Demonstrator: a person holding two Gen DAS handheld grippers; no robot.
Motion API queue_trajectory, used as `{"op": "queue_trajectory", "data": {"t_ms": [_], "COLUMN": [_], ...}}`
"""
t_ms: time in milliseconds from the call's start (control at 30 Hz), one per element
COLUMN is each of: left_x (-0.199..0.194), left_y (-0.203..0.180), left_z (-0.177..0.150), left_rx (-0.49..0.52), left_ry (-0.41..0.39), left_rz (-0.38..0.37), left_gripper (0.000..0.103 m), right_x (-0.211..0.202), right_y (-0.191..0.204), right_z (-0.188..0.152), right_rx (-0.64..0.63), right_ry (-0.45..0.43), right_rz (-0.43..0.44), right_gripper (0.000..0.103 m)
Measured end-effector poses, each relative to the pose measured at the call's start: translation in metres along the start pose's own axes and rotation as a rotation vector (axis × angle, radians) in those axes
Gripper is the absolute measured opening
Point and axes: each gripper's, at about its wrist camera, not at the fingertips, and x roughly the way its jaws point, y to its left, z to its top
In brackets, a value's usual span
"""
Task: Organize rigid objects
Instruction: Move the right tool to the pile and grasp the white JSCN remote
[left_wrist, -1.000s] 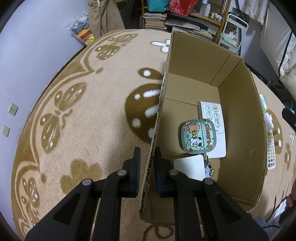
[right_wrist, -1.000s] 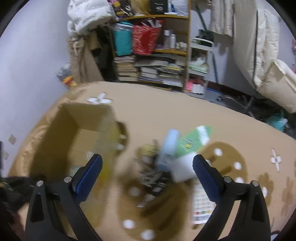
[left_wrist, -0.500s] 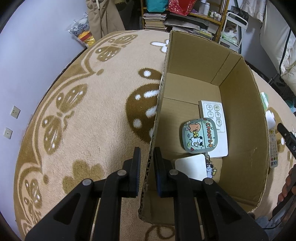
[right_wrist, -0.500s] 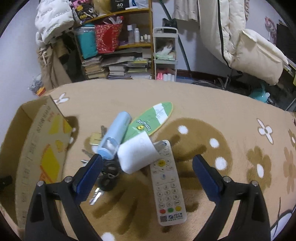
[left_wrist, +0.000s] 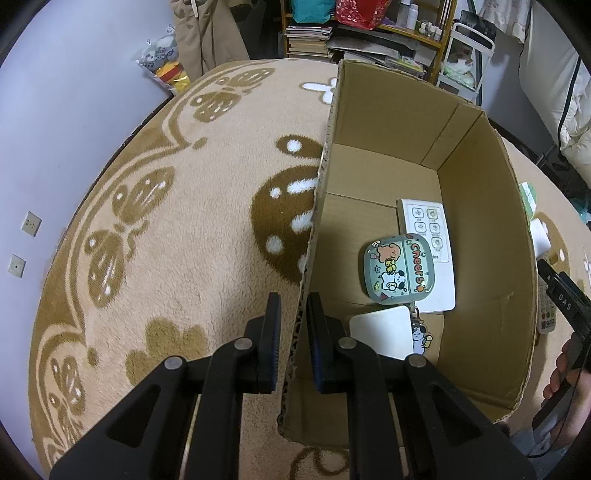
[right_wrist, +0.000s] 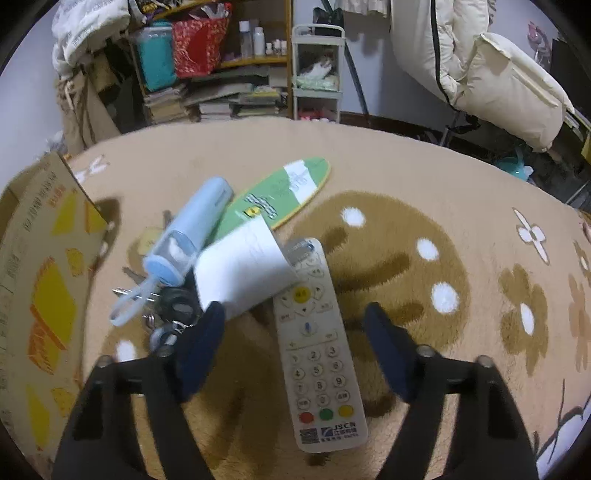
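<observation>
**Right gripper spread above the white remote**

Right gripper (right_wrist: 293, 328) hangs with jaws wide apart, the white remote (right_wrist: 319, 349) on the carpet (right_wrist: 424, 177) between and just beneath them. It looks light, stiff and smooth; grasp across its narrow sides. Left gripper (left_wrist: 293, 314) straddles the cardboard box (left_wrist: 484, 229) wall, apparently pinching it.

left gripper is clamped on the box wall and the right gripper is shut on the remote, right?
Not quite. The left gripper does clamp the box wall, but the right gripper is open: in the right wrist view its fingers stand wide apart above the remote, which lies on the carpet, not gripped.
</observation>
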Motion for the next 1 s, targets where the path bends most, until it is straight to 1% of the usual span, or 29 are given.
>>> {"op": "queue_trajectory", "data": {"t_ms": [100, 200, 233, 267, 400, 633, 667, 733, 900, 1000], "left_x": [-0.001, -0.001, -0.001, -0.001, -0.002, -0.004, -0.004, -0.004, -0.003, -0.003], "left_y": [-0.001, -0.001, -0.001, -0.001, -0.002, -0.002, -0.002, -0.002, 0.0, 0.0], "left_z": [0.0, -0.001, -0.001, -0.001, -0.002, -0.003, -0.003, -0.003, -0.004, -0.004], "left_rx": [0.009, 0.003, -0.001, -0.003, 0.002, 0.01, 0.011, 0.012, -0.001, -0.002], "left_ry": [-0.004, -0.003, -0.003, -0.002, -0.005, -0.008, -0.008, -0.008, -0.005, -0.005], "left_rz": [0.008, 0.002, -0.001, -0.003, 0.002, 0.009, 0.01, 0.01, -0.007, -0.008], "left_gripper": [0.014, 0.014, 0.014, 0.014, 0.014, 0.014, 0.014, 0.014, 0.014, 0.014], "right_x": [0.005, 0.012, 0.014, 0.018, 0.025, 0.031, 0.031, 0.03, 0.025, 0.023], "right_y": [-0.002, -0.004, -0.004, -0.005, -0.009, -0.004, -0.004, -0.001, -0.003, -0.009], "right_z": [-0.003, -0.006, -0.008, -0.009, -0.01, -0.011, -0.011, -0.013, -0.015, -0.014], "right_rx": [0.012, 0.006, 0.007, 0.01, 0.026, -0.009, -0.014, -0.033, -0.001, 0.043], "right_ry": [0.012, 0.027, 0.035, 0.051, 0.066, 0.068, 0.067, 0.06, 0.054, 0.057], "right_rz": [0.013, -0.005, -0.005, 0.0, -0.001, -0.03, -0.033, -0.058, -0.049, -0.025], "right_gripper": [0.073, 0.071, 0.063, 0.057, 0.056, 0.056, 0.055, 0.048, 0.045, 0.044]}}
